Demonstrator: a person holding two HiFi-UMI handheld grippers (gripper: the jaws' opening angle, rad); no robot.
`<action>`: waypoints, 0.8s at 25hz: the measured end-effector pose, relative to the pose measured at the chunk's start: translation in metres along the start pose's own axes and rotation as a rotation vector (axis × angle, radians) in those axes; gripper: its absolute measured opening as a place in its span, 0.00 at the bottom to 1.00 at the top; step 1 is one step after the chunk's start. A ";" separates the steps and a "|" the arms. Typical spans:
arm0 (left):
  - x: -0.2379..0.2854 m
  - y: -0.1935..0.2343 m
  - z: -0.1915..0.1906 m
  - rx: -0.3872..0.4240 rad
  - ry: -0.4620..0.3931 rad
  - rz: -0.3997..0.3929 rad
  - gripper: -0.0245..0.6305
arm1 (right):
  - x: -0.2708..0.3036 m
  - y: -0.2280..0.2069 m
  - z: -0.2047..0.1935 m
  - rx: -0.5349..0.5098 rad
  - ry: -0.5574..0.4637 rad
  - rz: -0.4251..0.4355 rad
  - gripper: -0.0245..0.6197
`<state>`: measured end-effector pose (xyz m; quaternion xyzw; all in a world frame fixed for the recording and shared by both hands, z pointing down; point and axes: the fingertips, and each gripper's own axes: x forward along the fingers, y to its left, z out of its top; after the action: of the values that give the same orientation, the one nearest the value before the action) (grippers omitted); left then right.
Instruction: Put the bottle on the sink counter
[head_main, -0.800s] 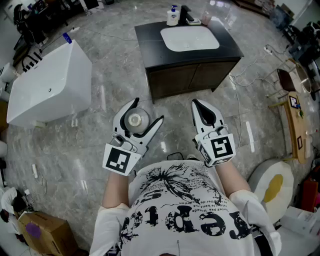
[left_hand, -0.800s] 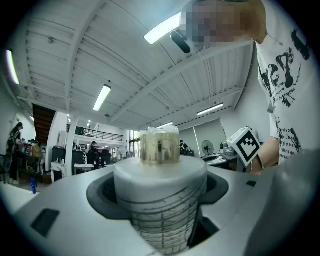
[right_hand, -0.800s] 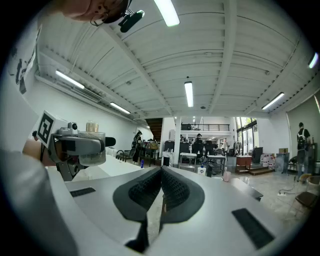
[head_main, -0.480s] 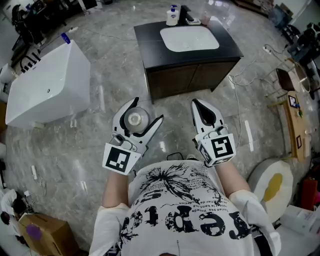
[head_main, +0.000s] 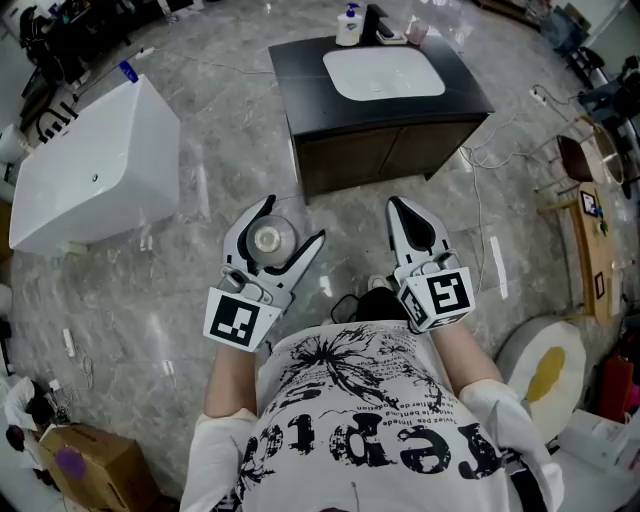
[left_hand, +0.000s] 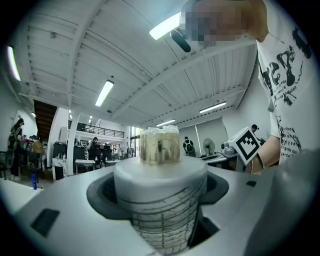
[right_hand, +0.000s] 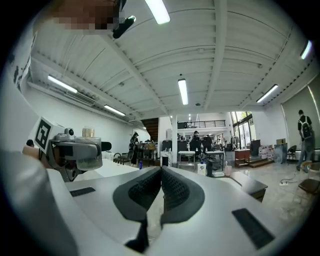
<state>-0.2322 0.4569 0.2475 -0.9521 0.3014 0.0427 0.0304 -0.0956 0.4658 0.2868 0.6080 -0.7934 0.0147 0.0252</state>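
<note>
Tub: a white tub (head_main: 95, 160) stands on the marble floor at far left, well apart from the grippers.
Left gripper: the left gripper (head_main: 292, 224) is held out level in front of the person, its jaws spread wide and clamped around the bottle.
Bottle: the bottle (left_hand: 160, 175) stands upright between the left jaws, with a white ribbed body and a clear, yellowish cap. It is over the floor, well short of the counter.
Counter: the dark-topped counter (head_main: 300, 70) stands ahead of both grippers, with a white basin (head_main: 383, 73) set in it. A soap dispenser (head_main: 348, 28) is at its back edge.
Right gripper: the right gripper (head_main: 397, 207) is held level beside the left one, its jaws pressed together with nothing between them.
</note>
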 end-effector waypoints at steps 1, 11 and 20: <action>0.005 0.004 -0.003 0.001 0.005 0.004 0.57 | 0.006 -0.005 -0.002 0.008 0.003 0.002 0.06; 0.128 0.067 -0.030 0.032 0.029 0.095 0.57 | 0.124 -0.107 -0.006 -0.034 -0.021 0.092 0.06; 0.308 0.149 -0.044 0.060 0.044 0.220 0.57 | 0.284 -0.257 0.006 0.002 0.004 0.199 0.06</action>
<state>-0.0639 0.1557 0.2557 -0.9125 0.4060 0.0158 0.0476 0.0789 0.1248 0.2951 0.5262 -0.8498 0.0194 0.0246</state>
